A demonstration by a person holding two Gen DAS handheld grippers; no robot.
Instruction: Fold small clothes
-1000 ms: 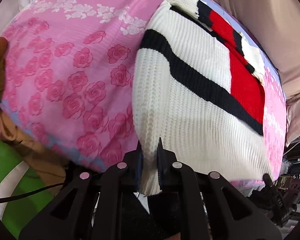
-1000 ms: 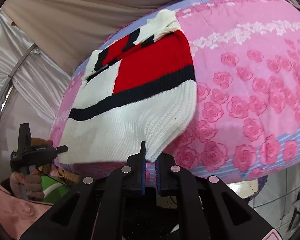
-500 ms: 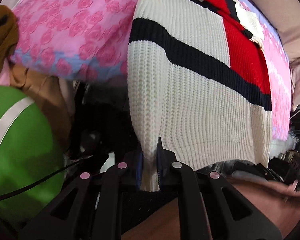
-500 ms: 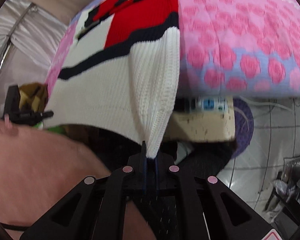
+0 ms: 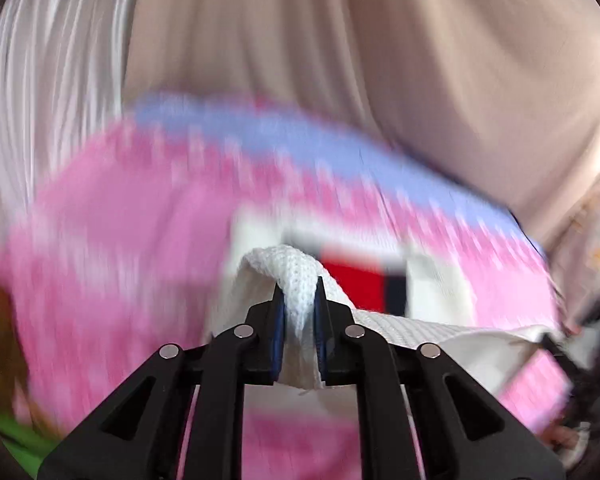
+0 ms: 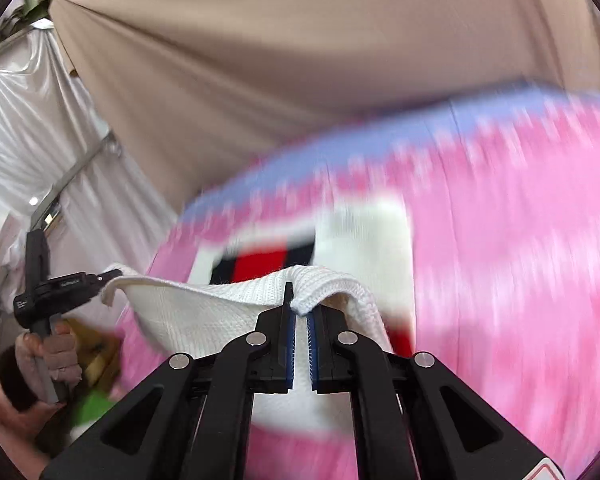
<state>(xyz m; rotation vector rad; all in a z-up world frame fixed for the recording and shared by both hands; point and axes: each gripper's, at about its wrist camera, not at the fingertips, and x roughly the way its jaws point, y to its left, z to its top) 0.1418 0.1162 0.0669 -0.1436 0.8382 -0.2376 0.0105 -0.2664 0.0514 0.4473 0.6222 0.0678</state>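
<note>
Sweater: a white ribbed-knit sweater with a red block and dark navy stripes (image 5: 300, 280) is seen lifted by its white hem, the rest lying blurred on the pink rose-patterned bedsheet with a lilac border (image 5: 120, 240).
Hem: a white edge is stretched between the two grippers and is raised above the striped part.
Left gripper: the black two-finger left gripper with blue pads (image 5: 299, 312) is seen with its jaws opening; a bunched fold of white knit is between the pads and is touched by both.
Right gripper: the black right gripper (image 6: 300, 320) is clamped nearly together on a thin corner of the hem.
Left hand: in the right wrist view, the handle is gripped by a gloved hand (image 6: 56, 356).
Backdrop: beige draped cloth (image 6: 300, 80) is seen behind the bed.
</note>
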